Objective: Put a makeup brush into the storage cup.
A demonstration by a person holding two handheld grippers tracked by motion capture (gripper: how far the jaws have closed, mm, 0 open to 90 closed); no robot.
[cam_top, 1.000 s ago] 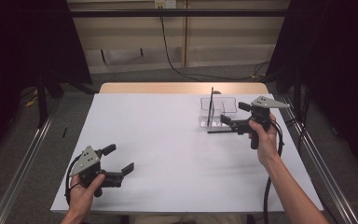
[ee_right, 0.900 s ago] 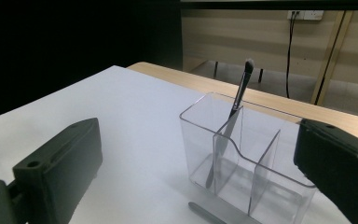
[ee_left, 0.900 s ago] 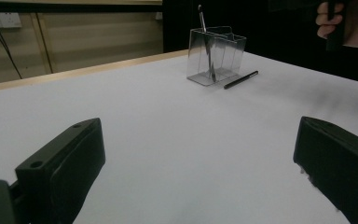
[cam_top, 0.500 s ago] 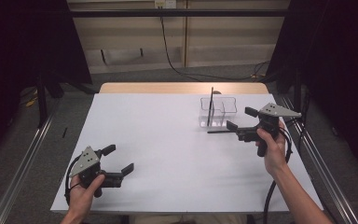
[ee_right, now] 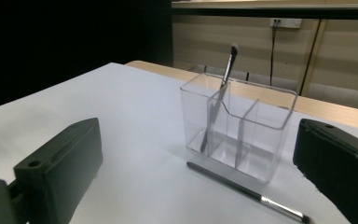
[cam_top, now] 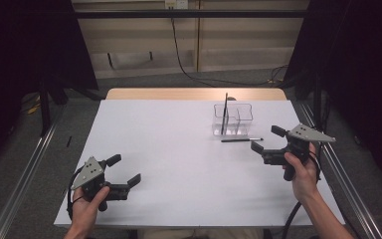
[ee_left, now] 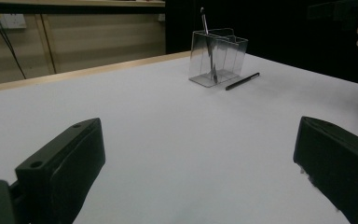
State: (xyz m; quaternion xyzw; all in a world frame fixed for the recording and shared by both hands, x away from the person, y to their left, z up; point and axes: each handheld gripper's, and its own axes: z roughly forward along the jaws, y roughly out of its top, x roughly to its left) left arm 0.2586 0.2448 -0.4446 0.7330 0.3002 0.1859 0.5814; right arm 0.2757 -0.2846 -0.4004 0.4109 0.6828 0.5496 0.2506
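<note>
My right claw point(cam_top: 263, 143) hangs spread and empty near the thin black brush point(cam_top: 242, 140), which lies flat just in front of the clear three-compartment plastic holder point(cam_top: 234, 119); a second brush point(cam_top: 224, 113) stands inside. My left claw point(cam_top: 125, 170) idles spread, well apart. Risk: a shallow approach could roll the brush or knock the light holder.

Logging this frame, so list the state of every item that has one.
Clear plastic divided organiser: upright on the table.
Black make-up brush inside it: standing, leaning.
Black slim brush with silver ferrule: lying flat beside the organiser.
Left hand-held gripper: open, empty.
Right hand-held gripper: open, empty.
</note>
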